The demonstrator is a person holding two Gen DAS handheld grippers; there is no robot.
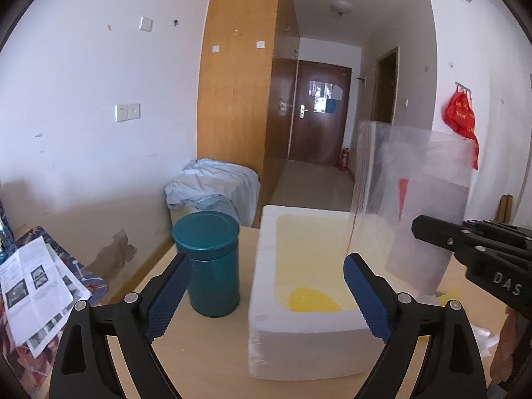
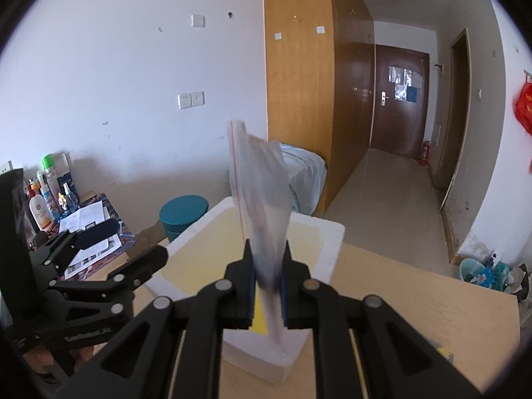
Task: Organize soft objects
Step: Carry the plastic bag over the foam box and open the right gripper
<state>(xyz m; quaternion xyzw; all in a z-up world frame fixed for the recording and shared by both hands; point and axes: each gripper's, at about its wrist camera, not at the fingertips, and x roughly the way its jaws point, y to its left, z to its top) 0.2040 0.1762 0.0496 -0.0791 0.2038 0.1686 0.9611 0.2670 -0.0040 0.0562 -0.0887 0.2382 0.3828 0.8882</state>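
Note:
A white foam box [image 1: 299,342] stands on the wooden table, open at the top, with a yellow soft thing [image 1: 312,300] lying inside. My right gripper [image 2: 267,266] is shut on a clear zip bag [image 2: 262,193] with a red seal line and holds it upright over the box [image 2: 329,232]. In the left wrist view the bag [image 1: 419,212] hangs at the right, held by the right gripper [image 1: 432,232]. My left gripper [image 1: 266,296] is open and empty, its blue pads on either side of the box's near left part. It shows at the left of the right wrist view [image 2: 123,249].
A teal round canister [image 1: 207,262] stands on the table left of the box. A side table [image 2: 93,229] with papers and bottles is at the left. A blue-covered stool [image 1: 216,189] stands behind the table. A basin [image 2: 475,271] sits on the floor at the right.

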